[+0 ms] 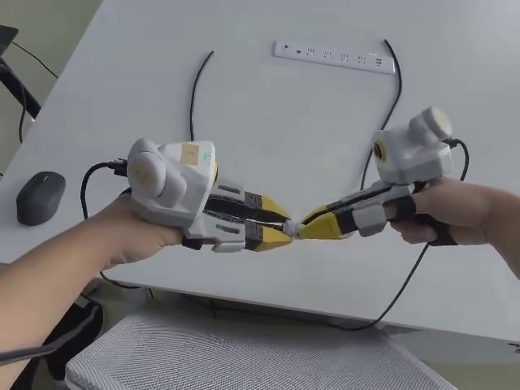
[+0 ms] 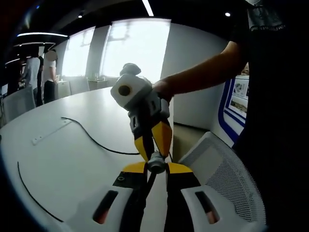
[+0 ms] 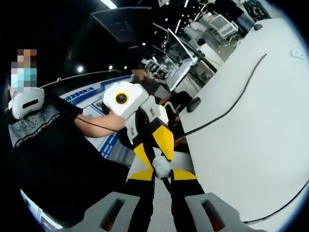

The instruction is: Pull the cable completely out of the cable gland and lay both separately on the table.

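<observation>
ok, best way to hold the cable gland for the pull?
Grip the cable gland across its short white body, coming end-on from the side facing away from the left gripper. The body is stubby and round, and the dark cable leaves along its axis, so jaws square across it probably hold firmest and leave the cable free to slide out.

A white table (image 1: 268, 106) takes the upper head view, with a power strip (image 1: 333, 56) at top centre, a mouse (image 1: 40, 197) at left and a mesh chair (image 1: 244, 357) along the bottom. Bright windows (image 2: 130, 48) glow upper middle in the left gripper view.
</observation>
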The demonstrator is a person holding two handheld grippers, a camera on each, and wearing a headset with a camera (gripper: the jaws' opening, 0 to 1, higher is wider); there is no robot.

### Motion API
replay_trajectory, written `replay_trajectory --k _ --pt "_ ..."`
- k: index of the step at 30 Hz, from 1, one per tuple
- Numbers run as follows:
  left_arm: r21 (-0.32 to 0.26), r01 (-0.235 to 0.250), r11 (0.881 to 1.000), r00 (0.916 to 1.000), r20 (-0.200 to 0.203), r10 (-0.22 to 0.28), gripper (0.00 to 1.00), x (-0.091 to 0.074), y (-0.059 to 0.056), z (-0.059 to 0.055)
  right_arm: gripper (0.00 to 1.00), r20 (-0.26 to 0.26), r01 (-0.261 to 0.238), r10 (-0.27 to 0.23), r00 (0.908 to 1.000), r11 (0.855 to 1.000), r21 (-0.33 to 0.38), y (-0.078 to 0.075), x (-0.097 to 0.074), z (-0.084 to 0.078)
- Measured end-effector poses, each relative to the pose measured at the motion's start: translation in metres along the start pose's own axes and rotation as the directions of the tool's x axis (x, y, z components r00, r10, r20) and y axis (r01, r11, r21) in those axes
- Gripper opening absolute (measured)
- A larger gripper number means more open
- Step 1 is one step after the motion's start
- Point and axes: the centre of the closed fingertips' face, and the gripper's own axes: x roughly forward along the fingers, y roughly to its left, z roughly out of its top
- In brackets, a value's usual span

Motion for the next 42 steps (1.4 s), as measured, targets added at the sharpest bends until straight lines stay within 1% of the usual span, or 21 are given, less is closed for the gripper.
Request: replay_trajectory --k 4,5,7,8,10,11,13,14,15,18,20,21,22,23,25,27,28,30,35,41,42 --pt "-0.038 0.002 0.999 1.0 -0.001 -0.002 0.14 0.0 0.0 -0.002 0.06 -0.063 0.076 -0.085 0.9944 0.987 -0.142 0.0 0.001 -0.001" --pt "-0.051 -0.001 0.999 1.0 0.0 0.001 0.14 0.0 0.002 -0.002 0.06 -0.072 0.096 -0.11 0.9913 0.979 -0.181 -0.001 0.002 0.0" --pt "-0.07 -0.002 0.998 1.0 0.006 0.002 0.14 -0.001 0.003 -0.002 0.06 -0.094 0.141 -0.176 0.9799 0.944 -0.297 0.0 0.001 0.001" --pt "-0.08 -0.009 0.997 0.9999 0.012 0.01 0.14 -0.001 0.005 -0.002 0.06 -0.089 0.174 -0.221 0.9711 0.912 -0.372 -0.002 0.001 0.003" --pt "-0.122 -0.014 0.992 0.9995 0.027 0.018 0.14 -0.002 0.007 -0.001 0.06 -0.086 0.21 -0.279 0.9564 0.862 -0.461 -0.001 0.001 0.004" --pt "-0.122 -0.016 0.992 0.9993 0.033 0.02 0.15 -0.003 0.008 -0.001 0.06 -0.078 0.237 -0.323 0.943 0.818 -0.525 -0.002 0.001 0.005" --pt "-0.147 -0.018 0.989 0.999 0.038 0.024 0.15 -0.004 0.009 -0.001 0.06 -0.068 0.275 -0.377 0.9238 0.778 -0.565 -0.002 0.002 0.005" --pt "-0.148 -0.02 0.989 0.9988 0.041 0.027 0.15 -0.004 0.01 -0.001 0.06 -0.056 0.296 -0.407 0.9116 0.745 -0.597 -0.003 0.002 0.005" --pt "-0.155 -0.016 0.988 0.9987 0.045 0.023 0.15 -0.005 0.01 -0.001 0.06 -0.05 0.302 -0.435 0.899 0.699 -0.648 -0.001 0.003 0.004" --pt "-0.178 -0.014 0.984 0.9987 0.046 0.023 0.15 -0.003 0.009 -0.002 0.06 -0.017 0.342 -0.51 0.8599 0.601 -0.722 -0.002 0.003 0.002" --pt "-0.193 -0.014 0.981 0.9986 0.047 0.023 0.15 -0.003 0.009 -0.002 0.06 0.019 0.364 -0.554 0.8326 0.521 -0.772 -0.006 0.002 0.001" --pt "-0.202 -0.016 0.979 0.9984 0.05 0.026 0.15 -0.003 0.009 -0.002 0.06 0.049 0.379 -0.574 0.8172 0.471 -0.797 -0.007 0.001 0.002" --pt "-0.218 -0.015 0.976 0.9981 0.054 0.028 0.15 -0.003 0.01 -0.002 0.06 0.06 0.379 -0.585 0.8089 0.441 -0.814 -0.006 0.0 0.002" --pt "-0.223 -0.015 0.975 0.9981 0.055 0.028 0.15 -0.003 0.01 -0.002 0.06 0.076 0.38 -0.606 0.792 0.391 -0.838 -0.007 0.0 0.002" --pt "-0.239 -0.015 0.971 0.998 0.056 0.029 0.15 -0.003 0.011 -0.001 0.06 0.101 0.402 -0.633 0.7674 0.352 -0.845 -0.007 -0.001 0.002" --pt "-0.26 -0.011 0.966 0.9982 0.054 0.026 0.15 -0.003 0.012 -0.002 0.07 0.128 0.39 -0.647 0.7518 0.28 -0.877 -0.007 0.0 0.002" --pt "-0.262 -0.01 0.965 0.9983 0.052 0.024 0.15 -0.003 0.011 -0.002 0.07 0.128 0.402 -0.649 0.7502 0.293 -0.868 -0.008 0.001 0.0" --pt "-0.266 -0.013 0.964 0.9985 0.049 0.027 0.15 -0.003 0.01 -0.003 0.07 0.144 0.404 -0.654 0.7426 0.266 -0.875 -0.009 0.001 0.0" --pt "-0.268 -0.015 0.963 0.9985 0.046 0.029 0.15 -0.002 0.009 -0.003 0.07 0.147 0.408 -0.657 0.739 0.263 -0.874 -0.009 0.0 0.002" --pt "-0.265 -0.017 0.964 0.9984 0.048 0.031 0.15 -0.002 0.008 -0.002 0.08 0.14 0.428 -0.652 0.7454 0.308 -0.85 -0.008 -0.001 0.003" --pt "-0.265 -0.017 0.964 0.9982 0.051 0.032 0.15 -0.002 0.008 -0.001 0.08 0.141 0.439 -0.65 0.7469 0.322 -0.839 -0.008 -0.002 0.004"
